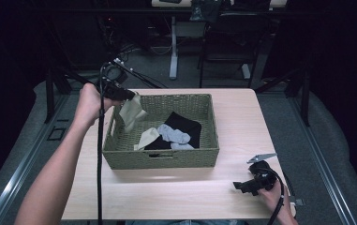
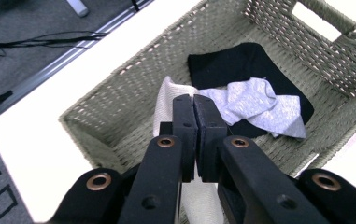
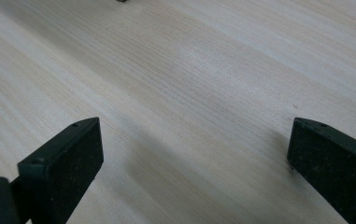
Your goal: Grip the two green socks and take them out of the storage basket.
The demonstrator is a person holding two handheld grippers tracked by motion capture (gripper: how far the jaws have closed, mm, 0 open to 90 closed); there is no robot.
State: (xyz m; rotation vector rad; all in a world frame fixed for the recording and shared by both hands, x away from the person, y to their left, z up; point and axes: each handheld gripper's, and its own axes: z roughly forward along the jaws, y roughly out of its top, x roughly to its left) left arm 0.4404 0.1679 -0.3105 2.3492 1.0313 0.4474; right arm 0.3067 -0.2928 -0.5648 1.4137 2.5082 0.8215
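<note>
One pale wooden worktop (image 1: pixel 176 187) on grey carpet carries your wicker basket (image 1: pixel 159 159) toward its far-left corner, your left gripper (image 1: pixel 128 95) pinching a cream sock (image 1: pixel 131 112) above the basket's left wall, your right gripper (image 1: pixel 241 186) wide apart, holding nothing, near the front-right corner.

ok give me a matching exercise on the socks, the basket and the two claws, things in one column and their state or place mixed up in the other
Things:
1. beige sock
2. grey sock
3. right claw
4. black cloth

States or places:
a. open, low over the bare table
b. lying on the black cloth in the basket
c. hanging from the shut left claw
d. spread on the basket floor, under the grey sock

Pairs: 1-c, 2-b, 3-a, 4-d
</note>
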